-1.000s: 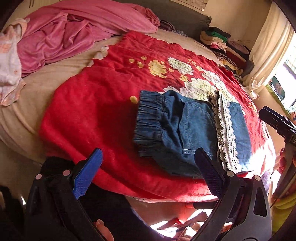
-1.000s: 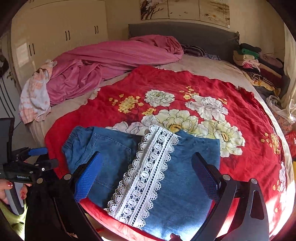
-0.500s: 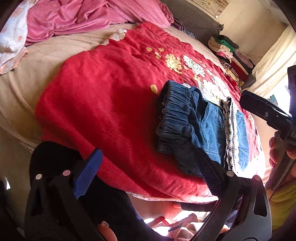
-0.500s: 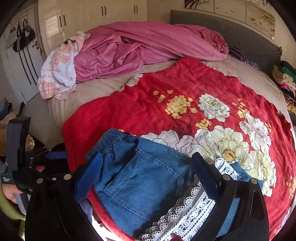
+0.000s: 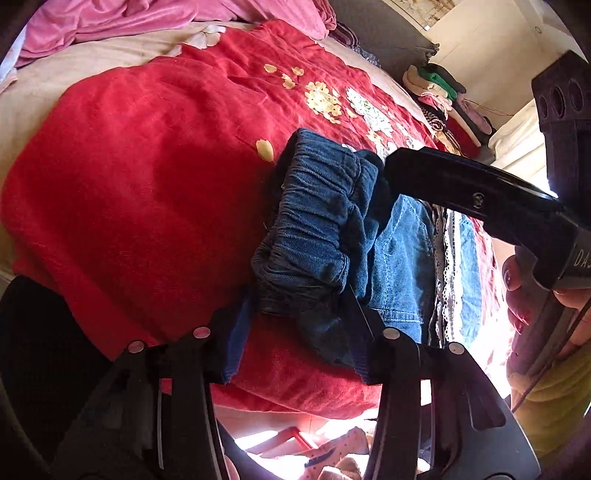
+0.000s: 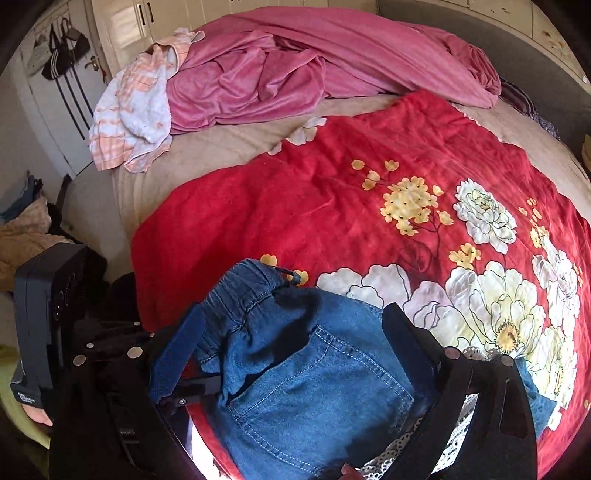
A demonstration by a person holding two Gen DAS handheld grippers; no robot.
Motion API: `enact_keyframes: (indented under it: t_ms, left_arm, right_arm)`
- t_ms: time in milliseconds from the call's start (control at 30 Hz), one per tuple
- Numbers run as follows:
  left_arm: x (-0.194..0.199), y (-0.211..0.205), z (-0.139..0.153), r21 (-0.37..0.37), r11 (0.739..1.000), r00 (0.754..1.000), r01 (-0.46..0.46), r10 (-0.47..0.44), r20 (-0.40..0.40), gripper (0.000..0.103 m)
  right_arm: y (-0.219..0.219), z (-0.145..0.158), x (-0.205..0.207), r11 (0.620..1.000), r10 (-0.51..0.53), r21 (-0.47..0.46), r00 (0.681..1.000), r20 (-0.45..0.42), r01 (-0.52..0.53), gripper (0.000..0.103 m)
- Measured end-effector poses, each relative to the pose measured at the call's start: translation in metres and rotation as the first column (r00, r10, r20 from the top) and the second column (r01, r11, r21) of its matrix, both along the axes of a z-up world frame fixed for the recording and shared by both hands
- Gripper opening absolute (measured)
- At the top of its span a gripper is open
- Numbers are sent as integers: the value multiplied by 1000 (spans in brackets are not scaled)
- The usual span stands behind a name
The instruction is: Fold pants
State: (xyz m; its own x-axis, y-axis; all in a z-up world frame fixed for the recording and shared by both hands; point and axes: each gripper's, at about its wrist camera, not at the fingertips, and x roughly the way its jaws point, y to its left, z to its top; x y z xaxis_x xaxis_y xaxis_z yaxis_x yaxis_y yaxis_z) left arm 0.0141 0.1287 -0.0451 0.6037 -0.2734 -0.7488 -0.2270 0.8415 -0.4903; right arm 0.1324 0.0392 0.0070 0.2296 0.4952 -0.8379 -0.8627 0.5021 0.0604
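Left gripper [image 5: 299,325] closing on the pants [image 5: 314,229] waistband; right gripper [image 6: 291,354] spread over the denim; a shallow bite risks slipping, undoing the fold

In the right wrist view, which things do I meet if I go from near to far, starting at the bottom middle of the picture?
Denim pants → red flowered blanket → beige bed sheet → crumpled pink blanket → white cupboard doors at the far wall.
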Motion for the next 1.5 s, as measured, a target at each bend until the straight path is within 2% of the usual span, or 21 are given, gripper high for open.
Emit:
enact_keyframes:
  t_ms: [200,300,333,400,533,600,633,700,767,800,900,1000,1033,1100,1200,1500]
  left_arm:
    - [0,2,-5,-8,1000,1000,-1,1,3,38]
    - [-1,2,-6,-7,1000,1000,1,-1,2,38]
    - [-1,3,-6,-8,1000,1000,2,-2,2,38]
    - [-1,3,-8,-12,1000,1000,2,-2,2,38]
    - [1,4,-9,-17,1000,1000,16,-16,10,43]
    - [0,5,-7,-32,999,1000,20,-19,19,49]
    - [0,5,-5,-37,999,999,24,-23,26,55]
    - [-1,0,0,-28,999,999,36,-35,42,70]
    - [0,-5,4,-10,998,997,62,-61,46,79]
    - [1,-7,6,-3,998,996,70,-69,51,80]
    - [5,-11,10,-13,996,995,84,-83,56,80]
    - [11,-15,14,-74,992,994,105,-101,49,79]
    - [13,-19,16,-73,991,993,114,-111,46,78]
    - [18,-29,23,-54,990,991,130,-128,42,63]
    - [22,-40,32,-94,985,989,143,-138,56,50]
    - [38,-96,65,-15,979,974,202,-199,109,48]
  right_arm:
    - [27,-17,0,998,55,-23,998,-39,-56,96]
    - [42,-34,1,994,79,-74,996,-41,-82,95]
    - [45,-42,0,991,88,-96,995,-34,-91,85]
    - [48,-55,3,989,102,-100,992,-74,-109,64]
    - [34,-56,13,998,54,-8,989,-140,-56,48]
    - [18,-48,18,997,51,62,981,-189,-39,41]
    - [9,-44,19,994,53,102,977,-209,-32,37]
    - [-8,-34,22,985,56,174,966,-251,-12,36]
    - [-22,-27,21,973,67,232,958,-279,0,36]
    - [-29,-24,20,968,67,251,955,-289,8,36]
    - [-43,-13,16,953,71,301,951,-302,24,36]
    - [-62,-2,15,940,63,338,952,-300,44,36]
    - [-67,1,16,937,60,345,953,-296,48,36]
    - [-77,7,18,934,47,353,958,-283,59,36]
    - [-95,14,26,923,22,374,961,-275,86,36]
    - [-150,30,44,893,-13,434,971,-237,118,36]
